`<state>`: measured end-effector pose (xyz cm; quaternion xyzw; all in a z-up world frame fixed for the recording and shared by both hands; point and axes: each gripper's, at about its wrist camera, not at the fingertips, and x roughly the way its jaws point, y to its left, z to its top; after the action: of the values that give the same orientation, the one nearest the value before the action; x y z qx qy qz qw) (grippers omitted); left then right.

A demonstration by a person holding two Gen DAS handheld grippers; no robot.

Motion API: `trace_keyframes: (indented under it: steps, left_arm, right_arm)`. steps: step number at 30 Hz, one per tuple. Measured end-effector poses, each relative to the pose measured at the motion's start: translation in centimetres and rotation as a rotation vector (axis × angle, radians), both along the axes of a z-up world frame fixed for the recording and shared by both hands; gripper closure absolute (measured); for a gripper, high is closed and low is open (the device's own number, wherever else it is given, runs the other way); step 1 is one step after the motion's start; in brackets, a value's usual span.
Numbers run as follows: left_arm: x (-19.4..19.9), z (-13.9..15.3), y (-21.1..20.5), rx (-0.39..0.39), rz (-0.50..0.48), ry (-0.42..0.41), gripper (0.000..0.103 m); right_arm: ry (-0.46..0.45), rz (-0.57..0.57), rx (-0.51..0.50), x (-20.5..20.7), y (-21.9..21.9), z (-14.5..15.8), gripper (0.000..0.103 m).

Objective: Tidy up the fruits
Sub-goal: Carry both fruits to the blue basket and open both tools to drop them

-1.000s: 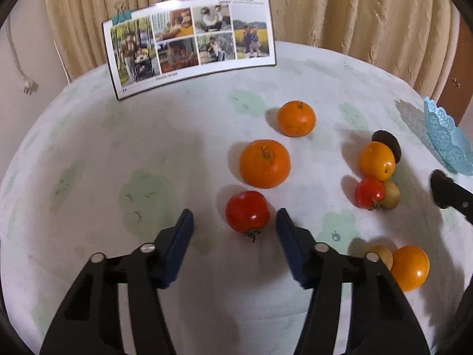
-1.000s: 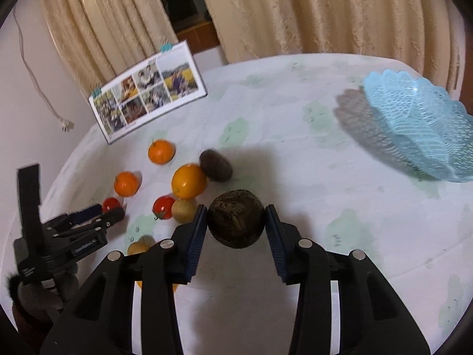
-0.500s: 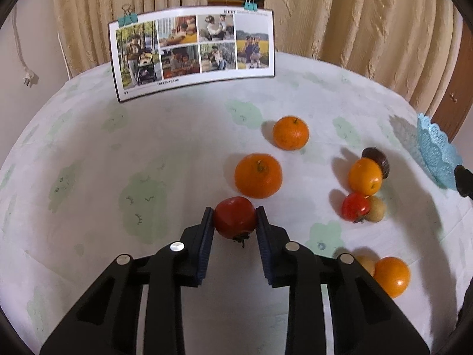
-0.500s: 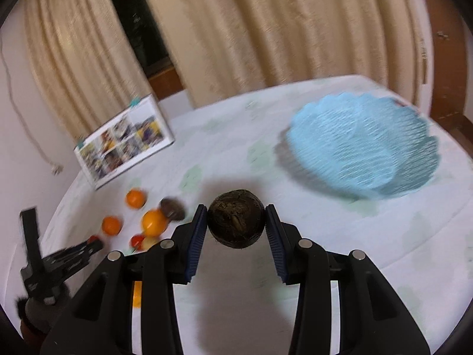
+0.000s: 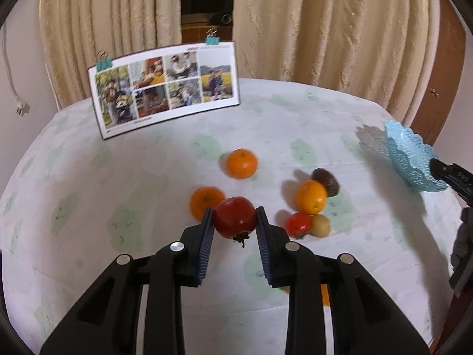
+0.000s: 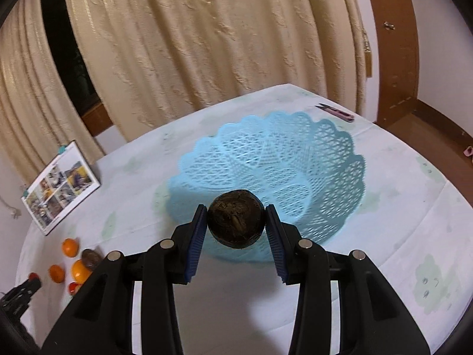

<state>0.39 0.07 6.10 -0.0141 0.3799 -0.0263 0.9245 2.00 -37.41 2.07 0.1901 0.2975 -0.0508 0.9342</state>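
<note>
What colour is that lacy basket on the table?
Light blue basket, clearest in the right wrist view.

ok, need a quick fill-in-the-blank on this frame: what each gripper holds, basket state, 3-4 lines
1. The left gripper is shut on a ____ tomato.
2. The right gripper holds a dark ____ round fruit.
3. That fruit hangs at the near rim of the light ____ basket.
4. The basket holds ____ fruit so far.

Missing words: red; brown; blue; no

orange fruit (image 5: 324,294) — mostly hidden, blue basket (image 5: 408,159) edge-cropped
</note>
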Motion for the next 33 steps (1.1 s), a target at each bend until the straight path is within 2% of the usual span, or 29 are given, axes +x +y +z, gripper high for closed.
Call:
trace_keyframes:
  steps: [3, 6, 14, 16, 24, 33]
  left_arm:
    - [0.0, 0.7, -1.5, 0.009, -0.027, -0.011, 0.074]
    - [0.3, 1.5, -3.5, 0.021, -0.063, -0.025, 0.074]
    - [1.8, 2.9, -11.2, 0.030, -0.213, -0.051, 0.074]
    - [2.4, 3.0, -13.9, 0.030, -0.266, -0.055, 0.074]
    - [6.4, 2.7, -22.6, -0.002, -0.407, -0.012, 0.074]
    - [9.0, 1.2, -29.1, -0.026, -0.482, 0.037, 0.074]
  right_arm:
    - [-0.013, -0.025, 0.008, -0.1, -1.2, -0.1, 0.057]
    - [-0.038, -0.047, 0.008, -1.0, -1.9, 0.2, 0.046]
    - [-0.117, -0.180, -0.040, -4.7, -3.7, -0.1, 0.046]
    - [-0.129, -0.219, -0.044, -5.3, -4.1, -0.6, 0.042]
    - [-0.142, -0.271, 0.056, -6.4, -5.8, -2.2, 0.040]
    - [-0.124, -0.289, 0.104, -6.2, -6.4, -2.7, 0.040]
